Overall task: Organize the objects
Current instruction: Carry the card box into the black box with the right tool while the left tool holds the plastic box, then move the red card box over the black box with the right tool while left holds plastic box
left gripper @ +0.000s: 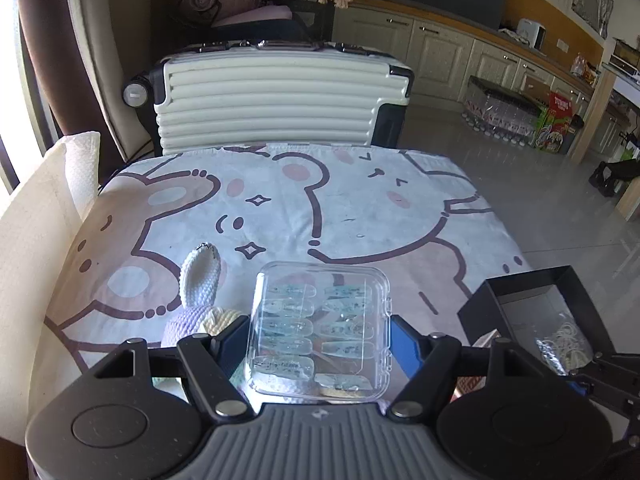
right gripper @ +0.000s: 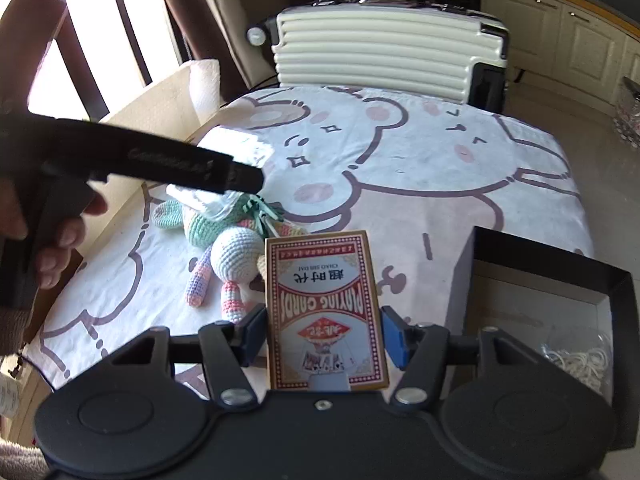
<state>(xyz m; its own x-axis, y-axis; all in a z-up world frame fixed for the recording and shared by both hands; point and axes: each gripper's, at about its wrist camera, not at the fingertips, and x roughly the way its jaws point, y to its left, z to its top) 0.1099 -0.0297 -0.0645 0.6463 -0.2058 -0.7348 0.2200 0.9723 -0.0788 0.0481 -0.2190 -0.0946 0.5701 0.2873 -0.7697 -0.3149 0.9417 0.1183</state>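
— While your left fingers (left gripper: 320,336) clamp the clear case (left gripper: 320,332) above the counter (left gripper: 360,208), what's right?
— Your right fingers (right gripper: 325,334) grip the card box (right gripper: 325,312) beside the black box (right gripper: 560,280).

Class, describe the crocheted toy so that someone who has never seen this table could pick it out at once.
Start at the table's cartoon-bear cloth. Near its left side, beside the playing-card box, lies the crocheted toy. It alone is soft yarn, in pastel stripes with a white round head.
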